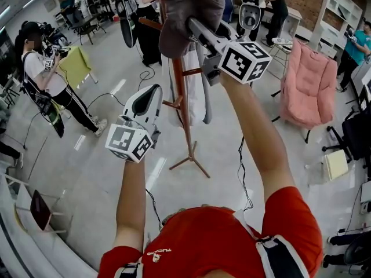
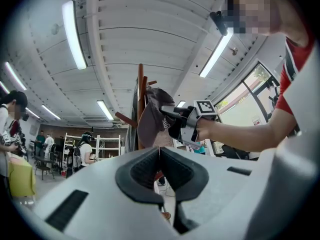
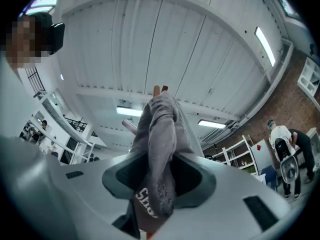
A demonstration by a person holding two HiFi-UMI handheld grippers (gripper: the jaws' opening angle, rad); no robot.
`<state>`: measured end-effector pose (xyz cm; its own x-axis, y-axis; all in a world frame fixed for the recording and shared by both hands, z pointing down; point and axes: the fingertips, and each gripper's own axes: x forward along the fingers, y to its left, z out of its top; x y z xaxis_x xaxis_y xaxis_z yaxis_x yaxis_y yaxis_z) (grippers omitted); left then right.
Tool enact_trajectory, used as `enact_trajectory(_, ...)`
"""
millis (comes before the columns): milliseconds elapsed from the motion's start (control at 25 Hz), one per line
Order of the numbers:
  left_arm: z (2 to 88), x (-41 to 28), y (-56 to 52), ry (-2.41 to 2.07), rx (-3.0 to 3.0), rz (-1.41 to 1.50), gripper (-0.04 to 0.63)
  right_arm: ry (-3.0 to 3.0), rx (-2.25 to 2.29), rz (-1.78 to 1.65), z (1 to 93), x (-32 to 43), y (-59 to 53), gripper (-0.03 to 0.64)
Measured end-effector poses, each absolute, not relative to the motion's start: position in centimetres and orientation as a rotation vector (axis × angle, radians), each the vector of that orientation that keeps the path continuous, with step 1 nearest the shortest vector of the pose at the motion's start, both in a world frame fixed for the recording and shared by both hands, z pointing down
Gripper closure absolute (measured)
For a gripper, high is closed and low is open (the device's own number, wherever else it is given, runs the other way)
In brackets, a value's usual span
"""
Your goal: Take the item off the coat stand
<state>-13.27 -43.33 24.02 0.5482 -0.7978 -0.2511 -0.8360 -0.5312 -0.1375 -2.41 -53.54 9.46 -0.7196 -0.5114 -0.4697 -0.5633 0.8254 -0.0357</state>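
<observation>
Here the right claw (image 1: 194,26) is raised to the top of the coat stand (image 1: 184,120) and clamped on the grey cap (image 1: 188,4), which sits over the stand's upper end. The right gripper view shows what the head view cannot. A fold of the cap's fabric fills the gap between the two pads and touches both. White lettering shows low on the fabric, and wooden tips of the stand show above it.

The left claw (image 2: 160,156) hangs lower, left of the pole and apart from it, with its jaws together and nothing between them. That closure reads only in the left gripper view. This view also shows the cap from the side, with the right claw biting its near edge.

Bare floor (image 1: 104,178) lies near and left of the stand's feet, and a dark cable (image 1: 243,172) runs along it on the right. A pink chair (image 1: 307,86) stands well apart, far right. A pale garment (image 1: 196,91) hangs from the stand below the cap, just beside the right claw's body.

By count there are two claws, one cap, one coat stand and one hanging garment.
</observation>
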Motion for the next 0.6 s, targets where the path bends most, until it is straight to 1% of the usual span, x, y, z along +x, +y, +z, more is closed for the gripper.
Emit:
enact_trajectory(80, 24.1, -13.7, -43.3, 1.365, -2.544, 0.234, 0.581, 2.556, -0.802, 0.212, 9.4, -3.0, -53.0, 0.512)
enact_trajectory(160, 24.1, -14.2, -43.2, 1.356, -2.541, 0.237, 0.583, 2.563, -0.818, 0.269, 9.2, -3.4, -52.5, 0.564)
enact_trajectory(320, 23.5, -14.8, -43.6, 1.331, -2.541, 0.244, 0.581, 2.532, -0.851, 0.311, 8.0, -3.4, -52.3, 0.577)
enact_trajectory(600, 22.9, -14.7, -43.3, 1.293, -2.549, 0.269, 0.583, 2.459, -0.853, 0.376, 4.3, -1.2, -50.7, 0.577)
